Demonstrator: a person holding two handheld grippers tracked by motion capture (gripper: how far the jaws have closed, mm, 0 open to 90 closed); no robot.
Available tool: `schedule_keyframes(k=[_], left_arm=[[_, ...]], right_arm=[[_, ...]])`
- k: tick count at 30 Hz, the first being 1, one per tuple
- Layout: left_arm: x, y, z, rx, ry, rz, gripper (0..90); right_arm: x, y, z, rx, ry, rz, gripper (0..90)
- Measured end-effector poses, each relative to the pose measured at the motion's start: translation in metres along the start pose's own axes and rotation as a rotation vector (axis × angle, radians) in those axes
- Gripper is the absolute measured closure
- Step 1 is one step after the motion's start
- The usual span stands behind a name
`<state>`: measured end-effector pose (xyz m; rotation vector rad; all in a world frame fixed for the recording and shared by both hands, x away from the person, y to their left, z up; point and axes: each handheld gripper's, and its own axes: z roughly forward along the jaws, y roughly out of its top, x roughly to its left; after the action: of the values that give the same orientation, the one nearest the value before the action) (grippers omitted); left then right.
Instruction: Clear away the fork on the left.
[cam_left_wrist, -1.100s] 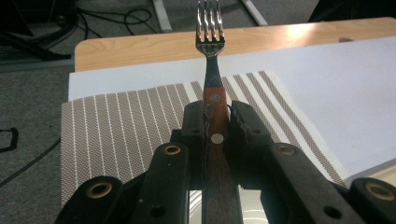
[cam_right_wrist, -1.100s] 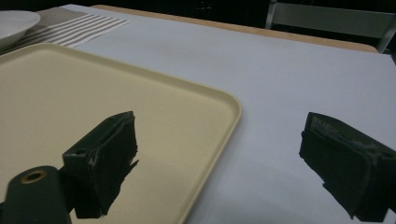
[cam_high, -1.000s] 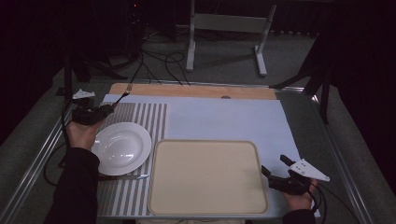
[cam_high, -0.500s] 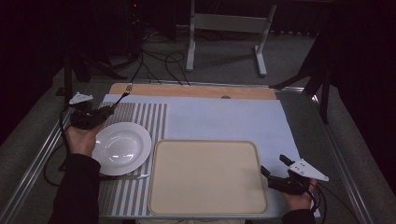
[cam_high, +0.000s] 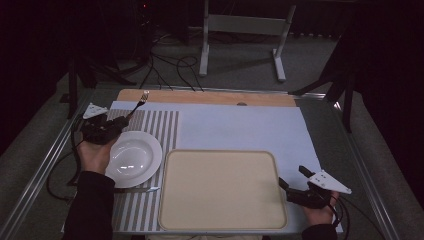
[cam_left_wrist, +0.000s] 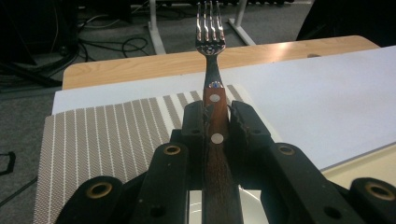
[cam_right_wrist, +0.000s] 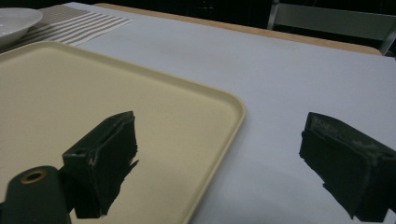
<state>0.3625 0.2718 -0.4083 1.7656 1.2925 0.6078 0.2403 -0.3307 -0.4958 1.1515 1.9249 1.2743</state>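
Left tongs (cam_left_wrist: 217, 123) clamp fork (cam_left_wrist: 211, 46) on its wood handle; tines stick out ahead. Stiff, light, slick steel: keep grip on wood. Right tongs (cam_right_wrist: 219, 163) gape, nothing between.

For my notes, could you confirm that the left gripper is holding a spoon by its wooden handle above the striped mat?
Not quite: the left gripper holds a fork, not a spoon. The left gripper view shows its tines beyond the fingers. The wooden handle and the striped mat are right.

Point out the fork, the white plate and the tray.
fork (cam_left_wrist: 209, 44), left gripper view, on the tines.
white plate (cam_high: 131, 159), high view, on its bowl.
tray (cam_high: 222, 152), high view, on its far rim.
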Motion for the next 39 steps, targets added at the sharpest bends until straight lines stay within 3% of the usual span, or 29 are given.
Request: schedule_keyframes(k=[14, 19, 30, 39], left_arm=[[-0.020, -0.004, -0.008, -0.033, 0.006, 0.013, 77.5], [-0.027, -0.009, -0.010, -0.052, 0.001, -0.002, 77.5], [-0.045, -0.020, -0.011, -0.072, 0.013, 0.016, 77.5], [-0.052, -0.033, -0.014, -0.098, 0.018, -0.015, 77.5]], right_arm=[[0.001, 0.000, 0.001, 0.004, 0.004, -0.002, 10.6], [0.001, 0.000, 0.002, 0.007, 0.009, -0.002, 10.6], [0.001, 0.000, 0.002, 0.007, 0.010, -0.004, 10.6], [0.001, 0.000, 0.002, 0.006, 0.011, -0.005, 10.6]])
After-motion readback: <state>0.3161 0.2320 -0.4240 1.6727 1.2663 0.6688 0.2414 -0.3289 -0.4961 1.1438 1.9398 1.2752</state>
